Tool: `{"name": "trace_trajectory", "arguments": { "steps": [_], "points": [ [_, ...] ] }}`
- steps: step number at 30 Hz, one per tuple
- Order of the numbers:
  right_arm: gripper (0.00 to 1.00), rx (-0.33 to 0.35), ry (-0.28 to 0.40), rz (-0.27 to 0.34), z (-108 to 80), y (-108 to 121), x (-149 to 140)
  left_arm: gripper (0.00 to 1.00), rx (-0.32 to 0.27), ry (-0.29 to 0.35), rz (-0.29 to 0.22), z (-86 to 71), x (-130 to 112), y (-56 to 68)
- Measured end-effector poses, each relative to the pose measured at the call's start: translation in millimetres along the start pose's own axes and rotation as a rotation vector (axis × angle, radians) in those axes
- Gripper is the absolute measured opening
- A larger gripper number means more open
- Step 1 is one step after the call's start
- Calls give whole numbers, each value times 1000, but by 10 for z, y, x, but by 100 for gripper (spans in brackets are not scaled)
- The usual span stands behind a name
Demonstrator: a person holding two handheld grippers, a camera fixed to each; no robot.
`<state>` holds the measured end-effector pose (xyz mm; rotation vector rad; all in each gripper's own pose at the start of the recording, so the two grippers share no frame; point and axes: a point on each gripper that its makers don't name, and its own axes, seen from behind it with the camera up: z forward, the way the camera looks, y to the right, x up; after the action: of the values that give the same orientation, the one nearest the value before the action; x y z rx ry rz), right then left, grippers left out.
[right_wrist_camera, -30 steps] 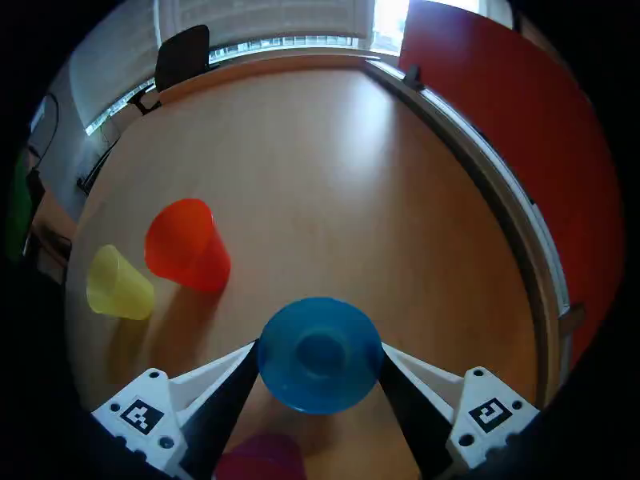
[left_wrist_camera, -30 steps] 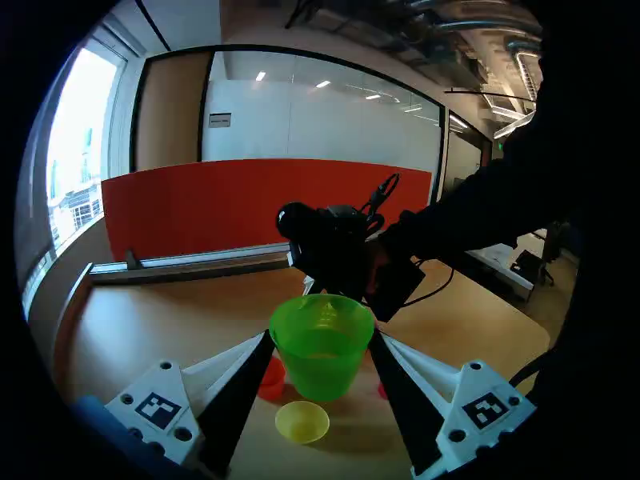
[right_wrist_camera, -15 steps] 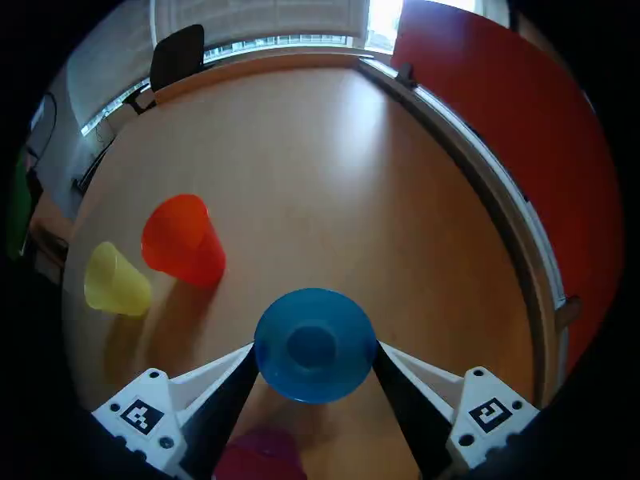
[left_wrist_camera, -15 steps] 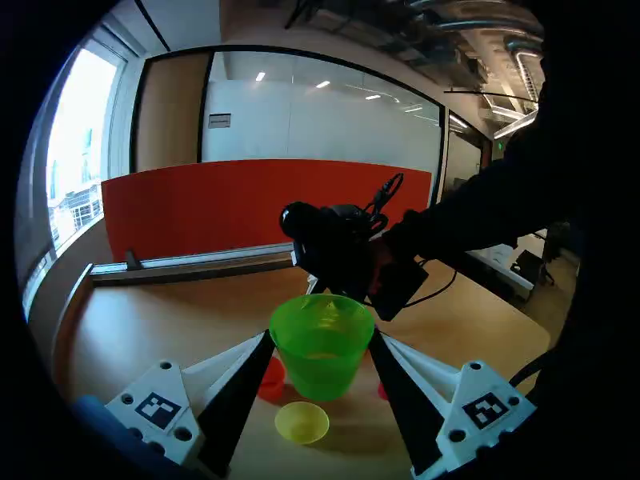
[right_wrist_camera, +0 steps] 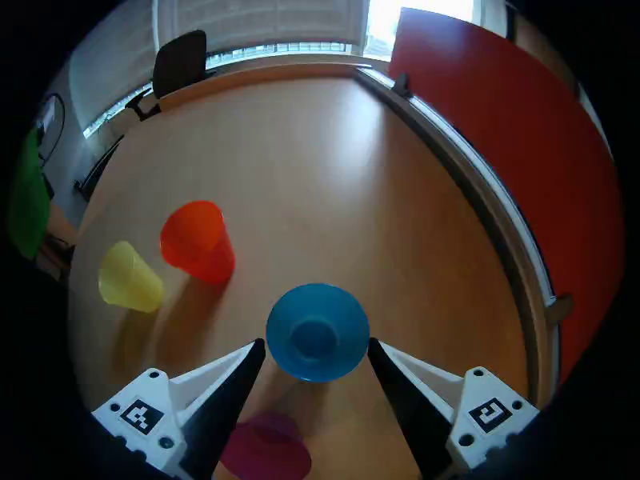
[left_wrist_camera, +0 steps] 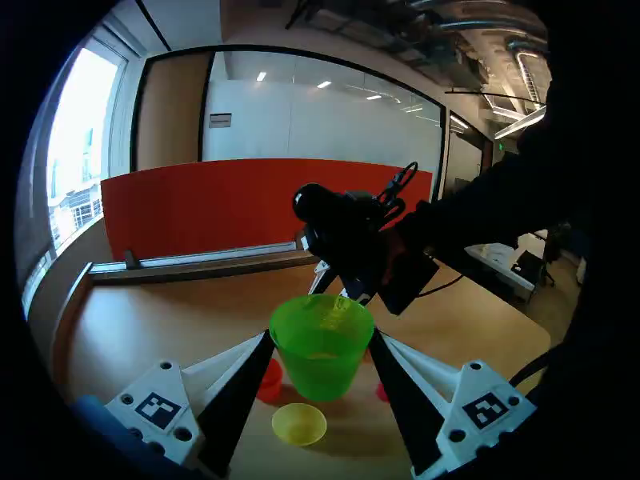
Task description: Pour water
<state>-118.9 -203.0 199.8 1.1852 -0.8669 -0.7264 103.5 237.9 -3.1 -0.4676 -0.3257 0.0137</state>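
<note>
Your left tongs [left_wrist_camera: 320, 336] clamp one green cup [left_wrist_camera: 322, 364] above the desk [right_wrist_camera: 320, 176]. Your right tongs [right_wrist_camera: 315, 344] flank one blue cup [right_wrist_camera: 318, 332]; whether they press it, I cannot tell. One orange cup [right_wrist_camera: 196, 240], one yellow cup [right_wrist_camera: 128, 276] and one magenta cup [right_wrist_camera: 268, 450] stand nearby.

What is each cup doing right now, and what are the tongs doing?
green cup: upright, held up by the left tongs.
blue cup: upright between the right tongs; grip unclear.
orange cup: standing on the table, free.
yellow cup: on the table, free.
pink cup: on the table, partly hidden.
</note>
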Motion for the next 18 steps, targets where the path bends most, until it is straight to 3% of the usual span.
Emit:
{"name": "trace_trajectory", "arguments": {
  "steps": [9,18],
  "points": [
    [100,-42,79,27,-413,-68,68,86,14,1,4,83,-45,41],
    [100,-129,182,74,-1084,-247,22,86,7,12,-18,248,-97,169]
  ]
}}
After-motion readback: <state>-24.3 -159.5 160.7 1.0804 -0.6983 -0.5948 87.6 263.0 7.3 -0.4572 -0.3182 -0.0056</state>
